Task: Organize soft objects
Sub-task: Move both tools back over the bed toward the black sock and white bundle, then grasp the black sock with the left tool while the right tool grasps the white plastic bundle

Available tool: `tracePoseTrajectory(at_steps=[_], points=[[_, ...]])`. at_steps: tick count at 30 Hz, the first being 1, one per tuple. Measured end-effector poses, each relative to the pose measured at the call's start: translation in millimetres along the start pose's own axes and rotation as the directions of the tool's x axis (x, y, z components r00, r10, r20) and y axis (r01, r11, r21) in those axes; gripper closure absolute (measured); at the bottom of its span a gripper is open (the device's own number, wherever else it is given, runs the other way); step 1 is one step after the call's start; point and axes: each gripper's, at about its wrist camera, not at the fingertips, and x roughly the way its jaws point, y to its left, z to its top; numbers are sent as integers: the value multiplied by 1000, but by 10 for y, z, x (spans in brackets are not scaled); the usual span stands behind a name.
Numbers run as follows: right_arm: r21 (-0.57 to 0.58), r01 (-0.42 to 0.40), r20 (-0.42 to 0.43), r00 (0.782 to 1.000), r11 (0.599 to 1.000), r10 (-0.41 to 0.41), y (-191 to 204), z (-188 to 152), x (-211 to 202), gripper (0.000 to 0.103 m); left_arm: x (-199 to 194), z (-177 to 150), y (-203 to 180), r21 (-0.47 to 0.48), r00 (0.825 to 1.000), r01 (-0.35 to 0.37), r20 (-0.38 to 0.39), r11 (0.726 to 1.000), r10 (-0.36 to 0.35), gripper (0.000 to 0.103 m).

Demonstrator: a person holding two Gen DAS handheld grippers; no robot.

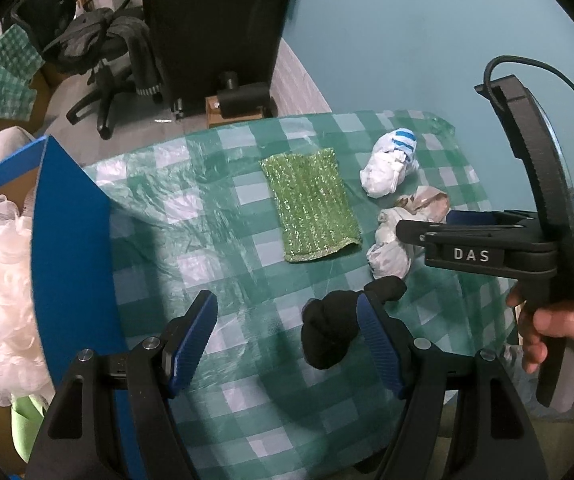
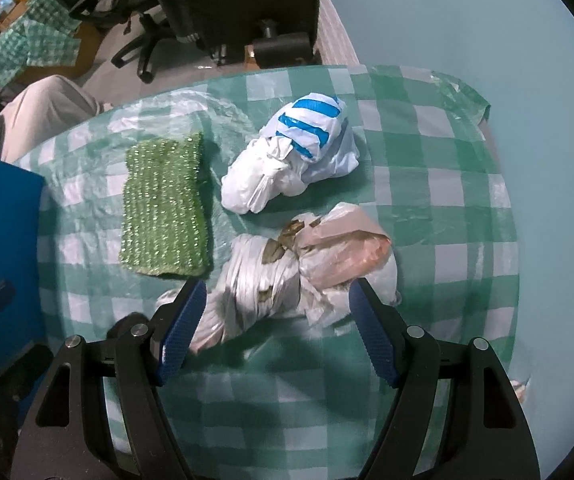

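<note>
A black knotted cloth (image 1: 329, 332) lies on the green checked tablecloth (image 1: 215, 264). My left gripper (image 1: 287, 340) hangs open over it, with the cloth close to the right finger and no pad pressing on it. My right gripper (image 2: 277, 320) is open above a grey-white knotted plastic bag (image 2: 287, 276), which sits between its fingers and is not gripped. In the left wrist view that right gripper (image 1: 407, 230) shows from the side over the same bag (image 1: 391, 256). A glittery green cloth (image 2: 165, 208) and a white bag with blue stripes (image 2: 303, 152) lie further back.
An open blue box (image 1: 71, 240) stands at the table's left edge with a white mesh puff (image 1: 3, 280) inside. A hand (image 1: 555, 340) holds the right gripper. Beyond the table are a desk chair (image 1: 99, 60), a dark cabinet (image 1: 215, 20) and a light blue wall (image 1: 427, 32).
</note>
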Motion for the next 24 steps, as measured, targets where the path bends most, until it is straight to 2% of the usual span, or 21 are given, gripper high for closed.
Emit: tracePoseTrajectory(at_steps=[9,24], points=[[-80,84,-19,996,993,-86,73,-56,130,29,48,-5,-14,-1,1000,5,-23,1000,-5,29],[-81,119,-56,991,990,-124,-247,-291,64,29,199,-28,-133,40,996,37,-88,999,-34,28]])
